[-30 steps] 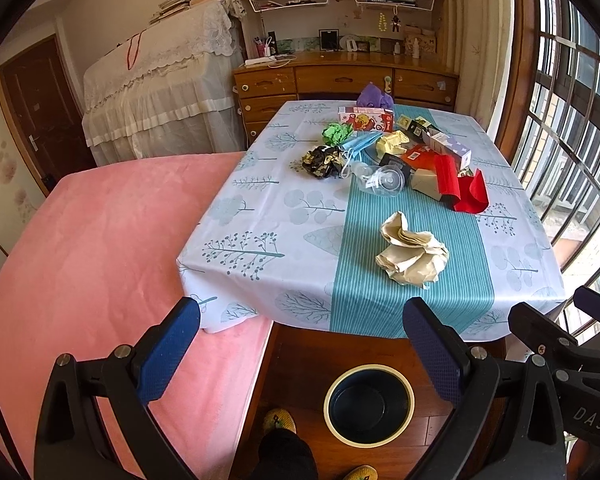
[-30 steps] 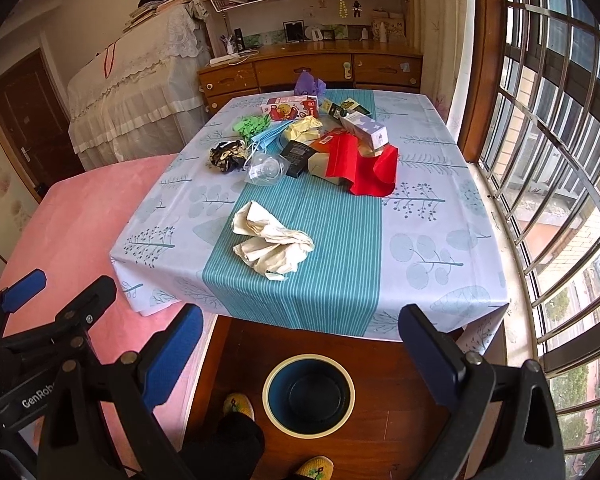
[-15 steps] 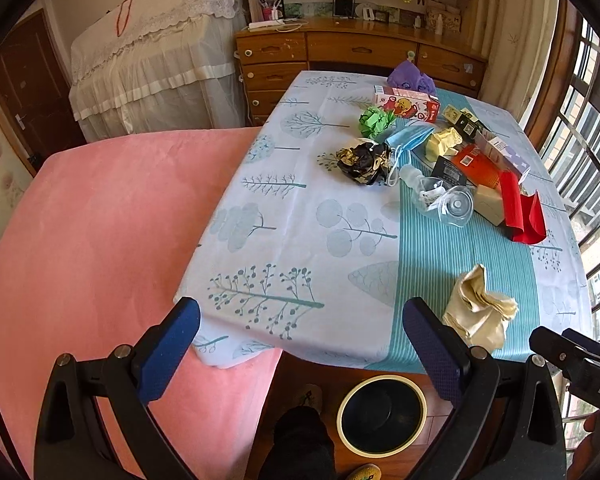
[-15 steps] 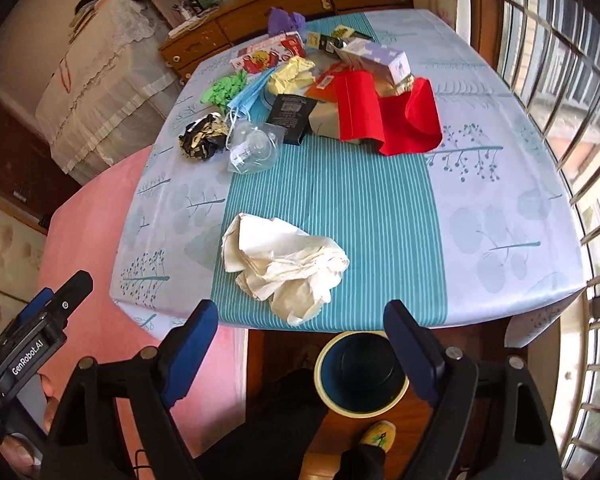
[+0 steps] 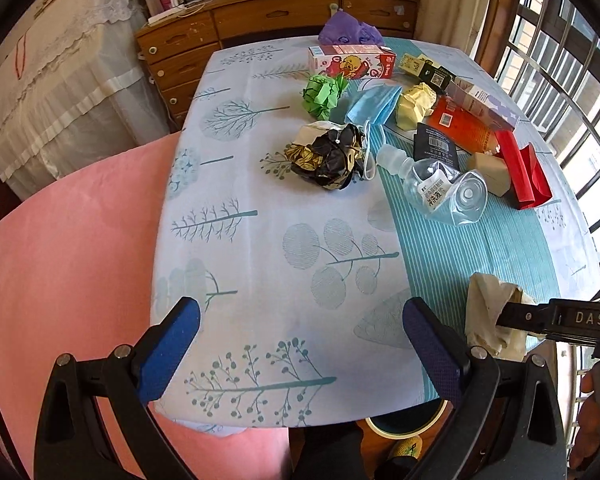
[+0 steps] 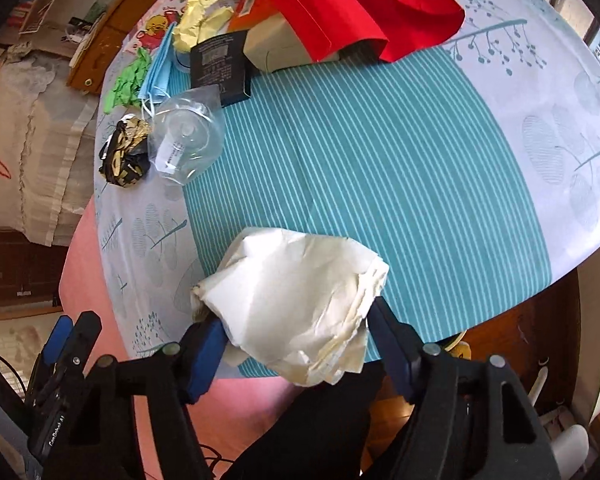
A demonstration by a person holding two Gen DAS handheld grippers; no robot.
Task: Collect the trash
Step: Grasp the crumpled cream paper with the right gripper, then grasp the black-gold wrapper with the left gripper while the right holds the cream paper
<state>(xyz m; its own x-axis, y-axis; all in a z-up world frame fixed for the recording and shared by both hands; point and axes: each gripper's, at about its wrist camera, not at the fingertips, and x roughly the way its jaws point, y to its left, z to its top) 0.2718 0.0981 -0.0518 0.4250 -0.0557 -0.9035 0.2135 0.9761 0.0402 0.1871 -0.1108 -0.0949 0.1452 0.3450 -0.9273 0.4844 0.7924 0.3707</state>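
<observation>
Your right gripper (image 6: 294, 338) clasps the crumpled paper (image 6: 296, 300) between both pads at the table's (image 6: 380, 168) near edge, on the teal stripe. Your left gripper (image 5: 300, 344) hangs over the cloth with jaws spread and nothing between them. The bin (image 5: 404, 420) shows only as a sliver under the table edge; you cannot see its contents. The bottle (image 5: 436, 186), foil wad (image 5: 328, 156) and red box (image 5: 520, 168) lie farther back.

We read "DAS" in pale letters on the right gripper (image 5: 572, 320) body. The left gripper (image 6: 56, 420) casing reads roughly "GenRobot.AI". Other labels are too small for us.
</observation>
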